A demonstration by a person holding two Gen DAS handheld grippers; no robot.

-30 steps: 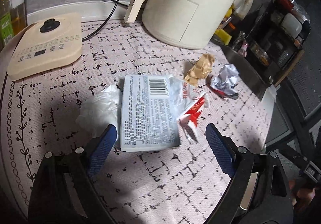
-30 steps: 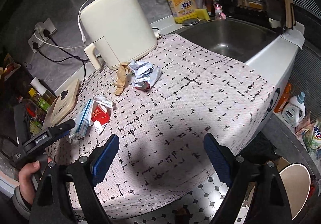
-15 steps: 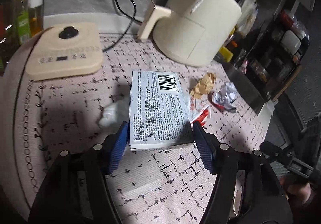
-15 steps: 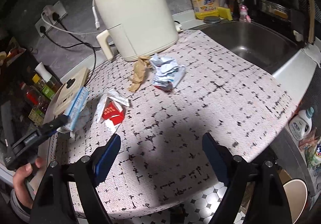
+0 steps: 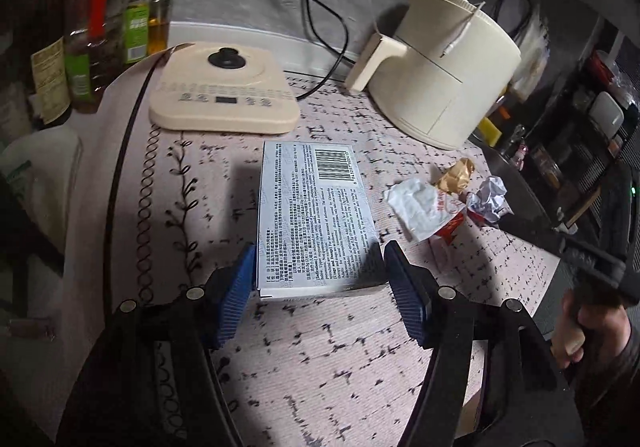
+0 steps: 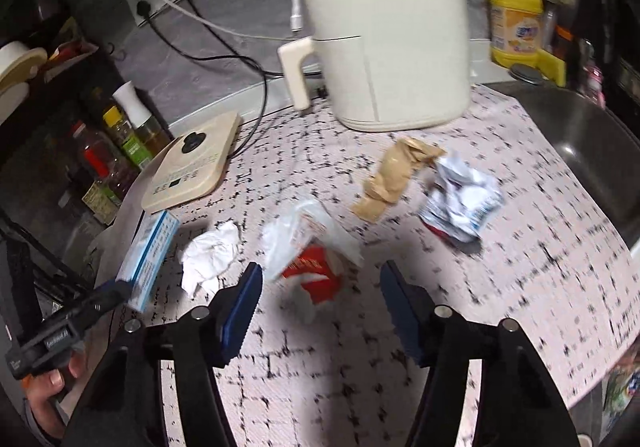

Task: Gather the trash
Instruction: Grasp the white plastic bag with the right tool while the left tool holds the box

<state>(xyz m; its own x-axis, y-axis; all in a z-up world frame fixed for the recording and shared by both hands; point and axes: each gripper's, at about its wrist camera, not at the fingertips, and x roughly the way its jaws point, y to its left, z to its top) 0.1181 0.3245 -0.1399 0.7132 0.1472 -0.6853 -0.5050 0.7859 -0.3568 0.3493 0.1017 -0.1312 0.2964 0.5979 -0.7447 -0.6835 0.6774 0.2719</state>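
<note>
My left gripper (image 5: 320, 275) is shut on a white printed box (image 5: 316, 215) with a barcode and holds it lifted above the counter; the box also shows at the left in the right wrist view (image 6: 150, 255). My right gripper (image 6: 320, 287) is open just in front of a red and white wrapper (image 6: 312, 247), which lies between and beyond its fingers. A crumpled white tissue (image 6: 212, 259) lies left of it. A brown paper scrap (image 6: 396, 175) and a crumpled silver wrapper (image 6: 460, 203) lie further back.
A cream air fryer (image 6: 384, 27) stands at the back, a cream induction cooker (image 5: 224, 95) at the left. Oil bottles (image 5: 100, 35) stand beyond it. A sink (image 6: 580, 135) is at the right, with a yellow detergent bottle (image 6: 516, 23) behind.
My left gripper closed on the white box and lifted it off the counter. My right gripper moved forward over the counter toward the red and white wrapper.
</note>
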